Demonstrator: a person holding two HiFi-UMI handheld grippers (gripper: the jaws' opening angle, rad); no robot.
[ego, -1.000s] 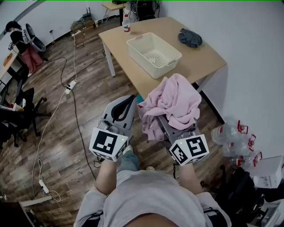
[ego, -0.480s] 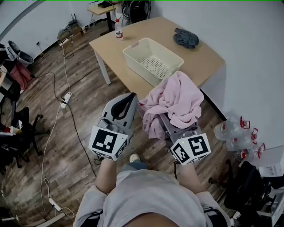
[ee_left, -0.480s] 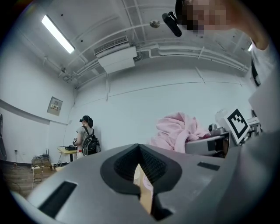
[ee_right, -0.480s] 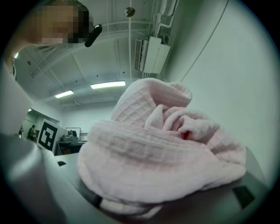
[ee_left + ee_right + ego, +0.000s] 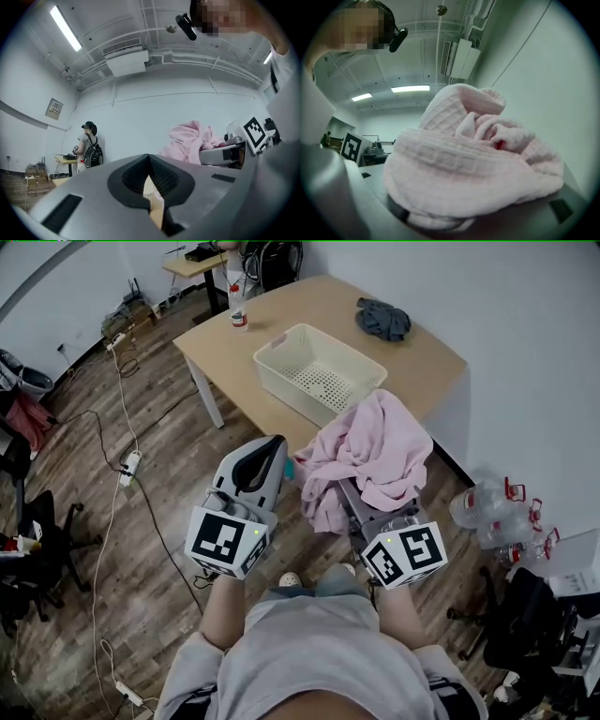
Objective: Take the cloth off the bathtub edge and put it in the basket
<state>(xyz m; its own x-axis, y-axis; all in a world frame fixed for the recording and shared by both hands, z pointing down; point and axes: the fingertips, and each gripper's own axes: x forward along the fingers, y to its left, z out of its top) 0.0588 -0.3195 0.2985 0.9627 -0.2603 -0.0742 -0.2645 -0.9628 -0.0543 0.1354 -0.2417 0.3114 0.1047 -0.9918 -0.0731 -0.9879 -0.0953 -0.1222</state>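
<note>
head view: a pink cloth [image 5: 370, 451] is seen bunched up in the right gripper [image 5: 366, 486], whose jaws are clenched around the bundle. the fabric is piled over the jaws and hangs down on their left side, so the fingertips are covered. in the right gripper view the same waffle-textured cloth fills most of the frame, and the grey jaws are made out only at the lower corners, spread wide by the bulk of the fabric.

the left gripper [image 5: 265, 454] is held just beside it, at about the same height, with its jaws brought together and nothing between them. in the left gripper view the ribbed pads [image 5: 161, 176] are seen meeting at their tips.

the cloth is carried over the wooden floor [image 5: 169, 427], on the near side of a light wooden table [image 5: 412, 371]. on that table a cream perforated basket [image 5: 300, 395] is set, and the cloth is outside it. a crumpled dark grey cloth [image 5: 382, 320] lies near the table's far edge, well apart from the basket, and a small bottle [image 5: 239, 320] stands at the far left corner.

clear water bottles [image 5: 492, 512] are gathered on the floor by the white wall at the right. a power strip [image 5: 129, 465] with trailing cables lies on the floor at the left.
</note>
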